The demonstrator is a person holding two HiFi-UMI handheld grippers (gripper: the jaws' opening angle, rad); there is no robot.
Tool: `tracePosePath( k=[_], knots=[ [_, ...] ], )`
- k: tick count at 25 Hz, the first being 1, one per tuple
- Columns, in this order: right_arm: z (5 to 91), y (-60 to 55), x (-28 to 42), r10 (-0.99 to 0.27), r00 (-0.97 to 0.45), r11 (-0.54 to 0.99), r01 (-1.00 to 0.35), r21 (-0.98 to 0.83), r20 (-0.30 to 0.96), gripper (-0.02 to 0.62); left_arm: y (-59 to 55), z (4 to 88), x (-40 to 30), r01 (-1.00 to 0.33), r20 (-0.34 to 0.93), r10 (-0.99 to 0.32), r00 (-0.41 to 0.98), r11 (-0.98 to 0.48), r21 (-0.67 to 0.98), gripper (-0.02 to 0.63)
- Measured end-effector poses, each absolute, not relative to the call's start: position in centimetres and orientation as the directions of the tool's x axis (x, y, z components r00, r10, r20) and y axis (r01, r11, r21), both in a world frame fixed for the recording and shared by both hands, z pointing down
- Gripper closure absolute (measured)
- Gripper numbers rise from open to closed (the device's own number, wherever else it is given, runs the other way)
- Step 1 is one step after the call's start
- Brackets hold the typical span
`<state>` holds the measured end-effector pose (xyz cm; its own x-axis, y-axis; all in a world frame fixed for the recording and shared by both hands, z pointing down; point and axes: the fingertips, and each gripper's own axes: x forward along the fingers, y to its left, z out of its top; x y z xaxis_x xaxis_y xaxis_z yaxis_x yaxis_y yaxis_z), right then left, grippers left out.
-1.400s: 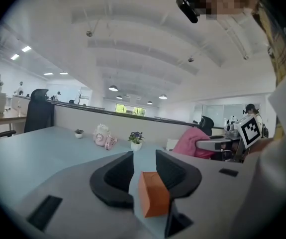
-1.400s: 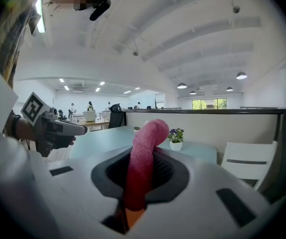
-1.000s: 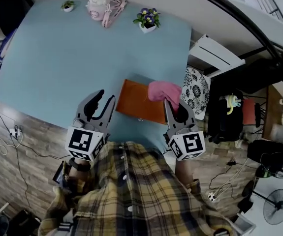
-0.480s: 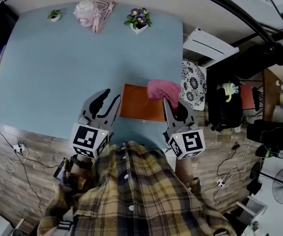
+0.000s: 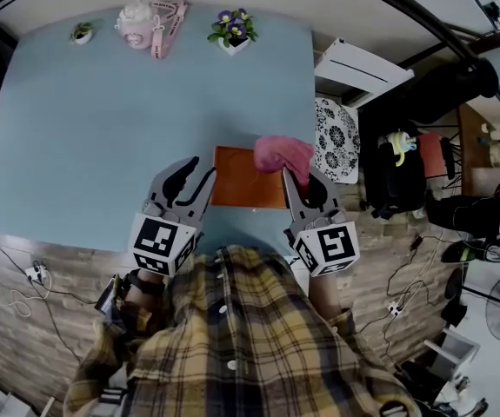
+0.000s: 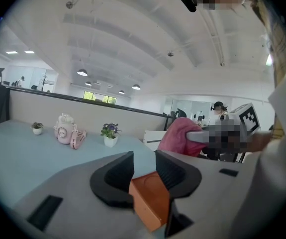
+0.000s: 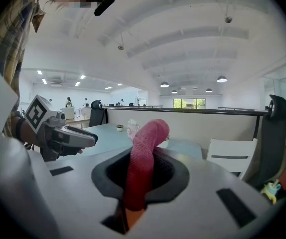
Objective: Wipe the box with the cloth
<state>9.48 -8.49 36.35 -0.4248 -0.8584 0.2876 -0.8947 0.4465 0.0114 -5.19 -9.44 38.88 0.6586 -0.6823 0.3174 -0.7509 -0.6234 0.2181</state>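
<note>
Left gripper has come a little nearer to the left edge of the orange box than one second ago, while the pink cloth is at the same place, over the far right corner of the box.

The box lies flat on the blue bench, near its front edge, between the two grippers. The left gripper has its jaws apart, and its own view shows the box corner just ahead of the gap, not clamped. I judge that it is placed there to steady the box from the side when the wiping begins.

The right gripper is closed on the cloth. A bunched part of the cloth stands up from between the jaws and bends over toward the box. Held so, the free end can be pressed on the top of the box and dragged along it. Whether the cloth already touches the box, I cannot tell.

The box is closed, so its contents are hidden. At the far edge of the bench, well apart from the work, stand a white pot with purple flowers, a small pot with a green plant, and a pink bottle with a strap.
</note>
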Motion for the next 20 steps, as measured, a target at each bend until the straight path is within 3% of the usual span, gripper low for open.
tracePosePath(
  k=[20],
  knots=[
    [39.6,-9.2,6.1,-0.782,-0.510,0.551,-0.835,0.013,0.357,0.548,-8.0,47.6,-4.0,-0.734,0.495,-0.567,0.658,-0.630,0.255,0.479]
  ],
)
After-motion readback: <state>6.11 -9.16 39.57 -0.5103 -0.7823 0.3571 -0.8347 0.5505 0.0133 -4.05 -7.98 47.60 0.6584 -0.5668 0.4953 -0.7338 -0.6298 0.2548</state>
